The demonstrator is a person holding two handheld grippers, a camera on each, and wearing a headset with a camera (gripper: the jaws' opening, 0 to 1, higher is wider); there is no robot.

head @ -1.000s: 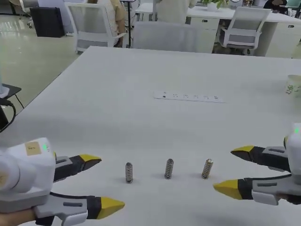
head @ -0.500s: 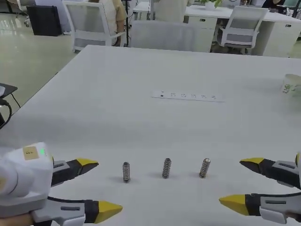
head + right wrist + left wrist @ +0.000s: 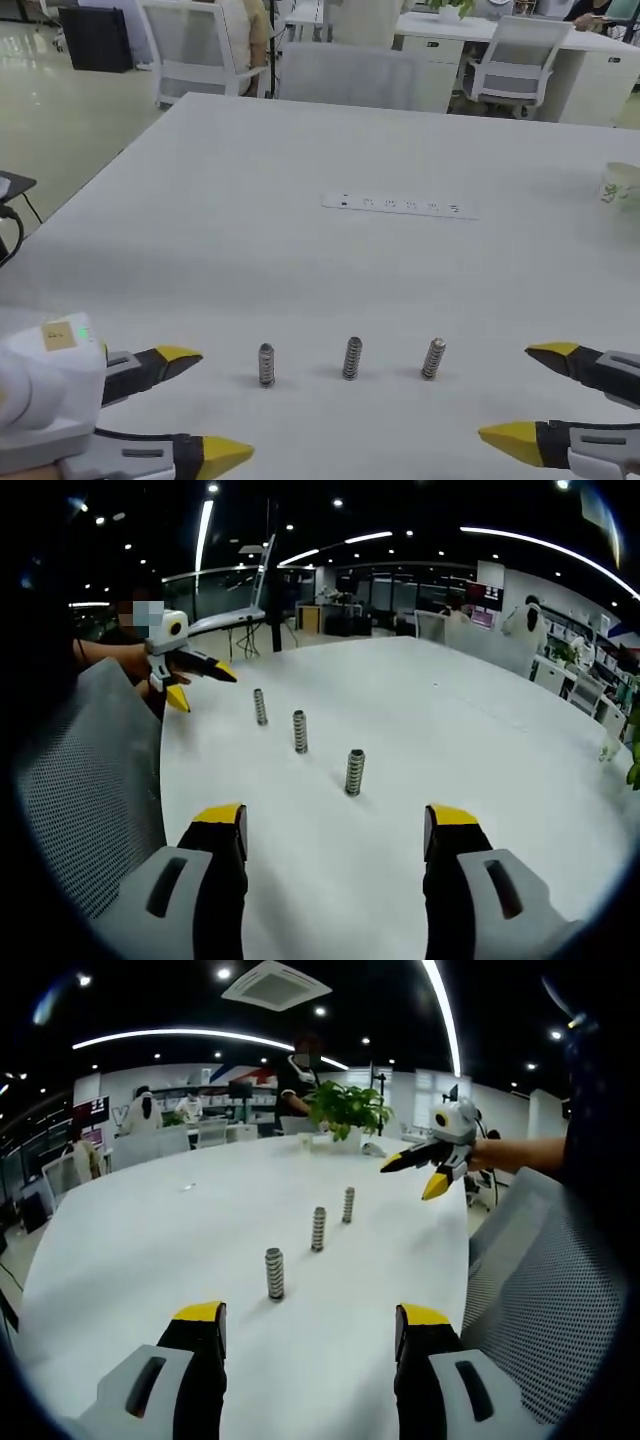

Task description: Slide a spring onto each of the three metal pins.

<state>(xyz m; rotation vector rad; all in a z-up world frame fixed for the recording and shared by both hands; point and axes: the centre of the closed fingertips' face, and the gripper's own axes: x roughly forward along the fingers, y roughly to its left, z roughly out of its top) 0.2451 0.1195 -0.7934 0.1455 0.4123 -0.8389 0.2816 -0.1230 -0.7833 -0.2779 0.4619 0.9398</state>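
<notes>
Three upright pins, each wearing a coiled spring, stand in a row near the table's front edge: the left spring (image 3: 266, 364), the middle spring (image 3: 352, 358) and the right spring (image 3: 433, 358). My left gripper (image 3: 195, 404) is open at the lower left, a hand's width from the left spring (image 3: 274, 1273). My right gripper (image 3: 528, 392) is open at the lower right, beside the right spring (image 3: 354, 771). Nothing is between either pair of yellow-tipped fingers. Across the row, the left gripper view catches the right gripper (image 3: 420, 1172), and the right gripper view catches the left gripper (image 3: 200, 683).
A white power strip (image 3: 399, 206) lies flat mid-table beyond the springs. A paper cup (image 3: 620, 184) stands at the table's right edge. Office chairs (image 3: 345, 78) line the far side. A mesh chair back (image 3: 545, 1280) is close beside the table's near edge.
Both grippers have drawn back toward me and outward from the row of springs. The springs stand as before; the head camera has shifted slightly.
</notes>
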